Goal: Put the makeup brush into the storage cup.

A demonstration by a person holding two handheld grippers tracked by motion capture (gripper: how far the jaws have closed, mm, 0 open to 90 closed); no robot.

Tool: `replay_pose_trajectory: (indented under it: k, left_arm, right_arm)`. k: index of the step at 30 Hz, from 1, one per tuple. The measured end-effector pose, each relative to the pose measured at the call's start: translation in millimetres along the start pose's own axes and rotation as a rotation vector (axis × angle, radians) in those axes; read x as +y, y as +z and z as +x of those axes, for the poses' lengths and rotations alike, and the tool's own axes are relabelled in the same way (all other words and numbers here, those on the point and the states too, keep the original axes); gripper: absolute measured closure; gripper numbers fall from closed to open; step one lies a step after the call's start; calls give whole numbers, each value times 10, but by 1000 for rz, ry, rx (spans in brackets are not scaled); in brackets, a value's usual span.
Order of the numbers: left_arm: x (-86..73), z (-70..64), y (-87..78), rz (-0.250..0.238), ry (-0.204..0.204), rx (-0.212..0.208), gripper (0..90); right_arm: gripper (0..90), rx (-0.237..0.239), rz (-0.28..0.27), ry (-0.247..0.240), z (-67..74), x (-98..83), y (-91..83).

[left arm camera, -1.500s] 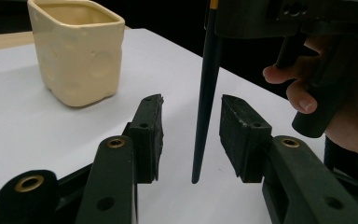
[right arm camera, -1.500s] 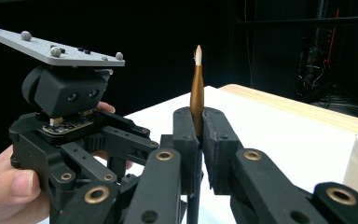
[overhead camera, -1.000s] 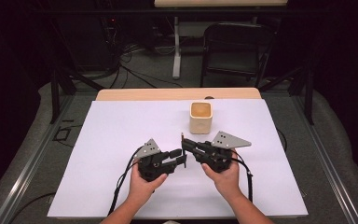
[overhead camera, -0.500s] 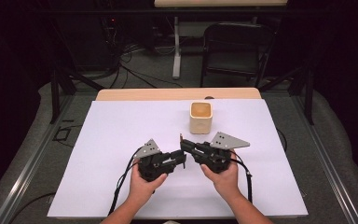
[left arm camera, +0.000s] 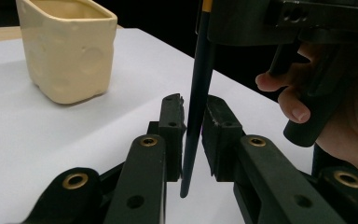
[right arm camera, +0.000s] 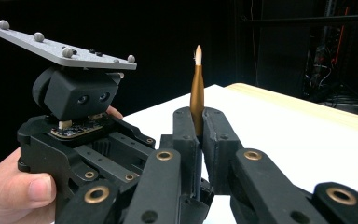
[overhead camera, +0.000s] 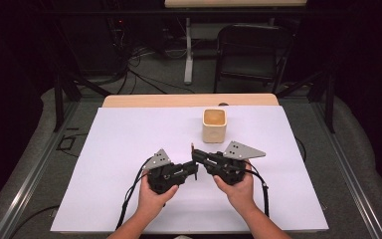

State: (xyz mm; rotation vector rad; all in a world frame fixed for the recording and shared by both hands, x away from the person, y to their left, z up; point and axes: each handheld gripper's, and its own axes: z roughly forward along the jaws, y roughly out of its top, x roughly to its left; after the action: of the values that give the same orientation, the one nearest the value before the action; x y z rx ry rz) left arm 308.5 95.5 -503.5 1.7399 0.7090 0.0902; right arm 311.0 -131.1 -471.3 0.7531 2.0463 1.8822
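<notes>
At the near edge of the table, two forearms are seen coming in, each hand holding a gripper. The right gripper (overhead camera: 195, 153) is clamped on a paintbrush (right arm camera: 196, 93) near its golden ferrule, the bristle tip pointing up. The left gripper (left arm camera: 192, 116) has just been closing around the brush's dark handle, which stands between its jaws; contact on both sides cannot be made out. Both are held over a white sheet (overhead camera: 129, 144) that covers most of the wooden table (overhead camera: 179, 100). Just beyond them, a cream square cup (overhead camera: 214, 125) is stood upright on the sheet. Farther back, a dark room with a folding chair (overhead camera: 251, 55), floor cables and a table leg is seen.
</notes>
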Motion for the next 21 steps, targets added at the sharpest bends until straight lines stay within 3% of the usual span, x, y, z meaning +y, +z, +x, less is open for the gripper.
replay_pose_trajectory:
  k: [21]
  left_arm:
    - [-7,-14,-1,3,23,2,827]
  right_arm:
    - [839,2,5,1,-1,-5,9]
